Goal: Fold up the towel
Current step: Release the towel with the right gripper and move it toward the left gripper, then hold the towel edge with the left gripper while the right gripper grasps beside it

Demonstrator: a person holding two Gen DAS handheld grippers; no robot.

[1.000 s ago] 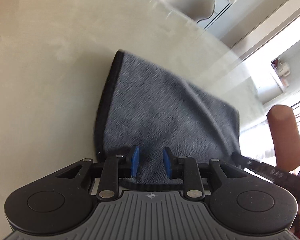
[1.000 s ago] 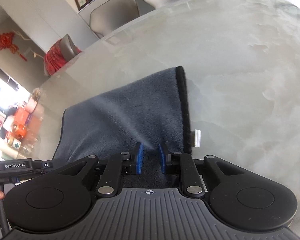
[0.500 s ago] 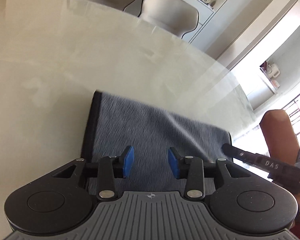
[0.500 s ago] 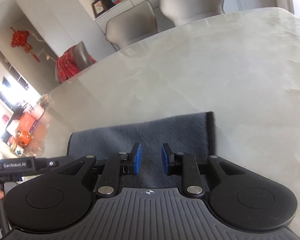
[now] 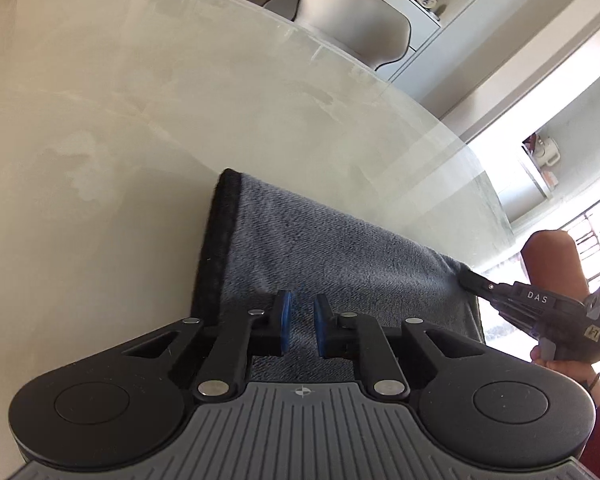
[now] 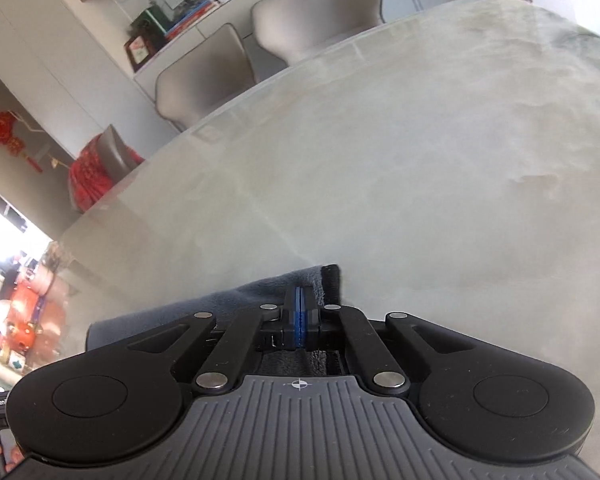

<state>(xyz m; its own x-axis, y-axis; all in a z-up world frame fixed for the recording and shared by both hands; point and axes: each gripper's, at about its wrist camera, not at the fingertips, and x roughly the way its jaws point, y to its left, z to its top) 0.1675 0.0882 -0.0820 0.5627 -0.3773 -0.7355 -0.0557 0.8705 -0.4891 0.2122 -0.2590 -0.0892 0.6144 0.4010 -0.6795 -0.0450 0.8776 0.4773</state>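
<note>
Item: grey plush towel with a black bound edge (image 5: pixel 332 256), lying folded on a pale, glossy marbled stone desk (image 5: pixel 120 120) near its front rim; dark hem runs along the towel's left side in the left wrist view, and a far corner with the same hem shows in the right wrist view (image 6: pixel 330 276). Left gripper (image 5: pixel 299 322): black frame, blue pads, jaws a little apart with a narrow gap between them, set over the near edge of the towel; grey cloth shows through the gap, but whether the pads touch it cannot be told. Right gripper (image 6: pixel 299 314): black frame, blue pads pressed together, pinching the towel's fabric just beside the black-hemmed corner; grey pile shows both ahead of and beneath the pads. In the left wrist view the same right gripper (image 5: pixel 466 278) appears from the side at the towel's right edge, its black tip against the cloth, held by a bare-armed hand (image 5: pixel 560 360). Surroundings: two grey upholstered chairs (image 6: pixel 204 80) behind the desk's far side; white cabinet shelf with books and a framed picture (image 6: pixel 172 24); red knotted wall ornament (image 6: pixel 0 132); bright window area at the far right of the left wrist view.
</note>
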